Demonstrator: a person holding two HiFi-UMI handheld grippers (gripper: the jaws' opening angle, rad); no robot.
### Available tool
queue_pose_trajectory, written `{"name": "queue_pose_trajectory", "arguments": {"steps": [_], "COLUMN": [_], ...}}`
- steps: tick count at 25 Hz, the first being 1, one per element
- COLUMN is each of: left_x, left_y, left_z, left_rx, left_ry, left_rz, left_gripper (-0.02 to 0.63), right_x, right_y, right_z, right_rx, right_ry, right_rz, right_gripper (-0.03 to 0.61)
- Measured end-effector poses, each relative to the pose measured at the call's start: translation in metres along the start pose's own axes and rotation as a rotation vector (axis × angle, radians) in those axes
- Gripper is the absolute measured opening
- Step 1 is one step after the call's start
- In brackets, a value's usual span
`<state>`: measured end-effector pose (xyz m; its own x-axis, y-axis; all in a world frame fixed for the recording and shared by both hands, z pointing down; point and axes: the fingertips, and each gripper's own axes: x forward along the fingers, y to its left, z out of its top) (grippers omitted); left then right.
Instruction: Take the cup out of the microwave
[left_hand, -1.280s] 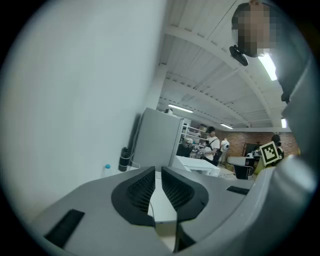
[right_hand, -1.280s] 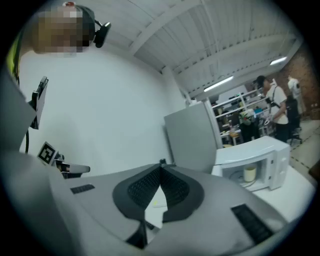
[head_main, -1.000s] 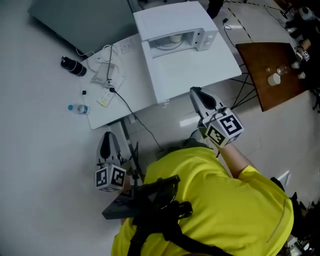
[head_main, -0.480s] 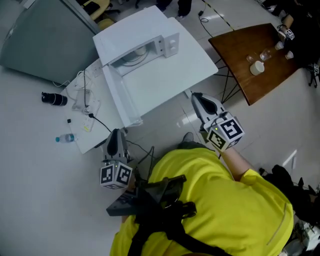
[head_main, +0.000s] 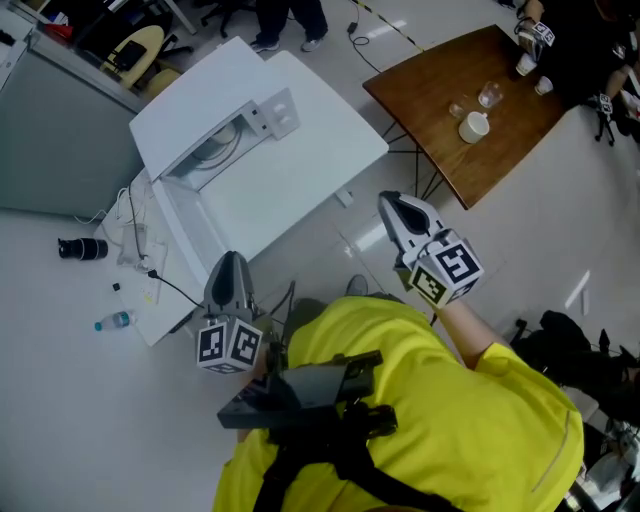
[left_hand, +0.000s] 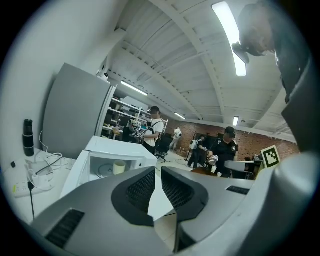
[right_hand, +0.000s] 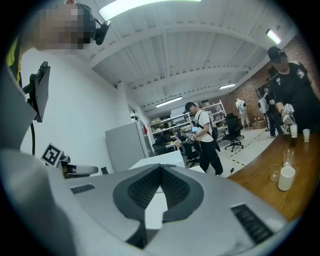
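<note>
Shifting leftward in head view, microwave (head_main: 200, 95) apparently still holds cup (left_hand: 118, 167).

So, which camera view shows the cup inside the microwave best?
The left gripper view: it looks straight into the open microwave, and the cup stands there in plain sight. The head view sees the microwave from above, and the cup cannot be made out. The right gripper view does not show the cup.

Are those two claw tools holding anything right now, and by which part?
Nothing is held. The left gripper and the right gripper are both shut and empty; the cup sits inside the open microwave, untouched.
</note>
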<state>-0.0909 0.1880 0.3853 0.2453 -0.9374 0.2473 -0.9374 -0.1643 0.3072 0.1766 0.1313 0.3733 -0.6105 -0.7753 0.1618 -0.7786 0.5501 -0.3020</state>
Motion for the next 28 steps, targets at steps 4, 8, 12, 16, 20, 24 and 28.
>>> {"name": "queue_pose_trajectory", "arguments": {"steps": [4, 8, 12, 16, 20, 24, 28], "left_x": [-0.001, 0.005, 0.029, 0.056, 0.07, 0.075, 0.076], "left_y": [0.014, 0.036, 0.054, 0.073, 0.093, 0.113, 0.136], "left_z": [-0.004, -0.01, 0.007, 0.021, 0.03, 0.028, 0.032], "left_rx": [-0.044, -0.066, -0.074, -0.09, -0.11, -0.155, -0.187], "left_ry": [-0.008, -0.001, -0.073, -0.039, 0.001, 0.02, -0.023], "left_rz": [0.034, 0.053, 0.029, 0.049, 0.077, 0.145, 0.257], "left_gripper": [0.034, 0.034, 0.034, 0.035, 0.034, 0.035, 0.034], "right_x": [0.022, 0.061, 0.112, 0.164, 0.215, 0.258, 0.293], "right_y": [0.007, 0.02, 0.023, 0.029, 0.031, 0.036, 0.048], "right_z": [-0.009, -0.011, -0.006, 0.013, 0.031, 0.035, 0.028], "right_rx": [0.007, -0.006, -0.018, -0.037, -0.06, -0.054, -0.072], "right_ry": [0.036, 0.062, 0.079, 0.097, 0.101, 0.115, 0.146], "right_rz": [0.049, 0.104, 0.128, 0.16, 0.18, 0.218, 0.32], "right_gripper": [0.005, 0.005, 0.005, 0.005, 0.005, 0.005, 0.005]}}
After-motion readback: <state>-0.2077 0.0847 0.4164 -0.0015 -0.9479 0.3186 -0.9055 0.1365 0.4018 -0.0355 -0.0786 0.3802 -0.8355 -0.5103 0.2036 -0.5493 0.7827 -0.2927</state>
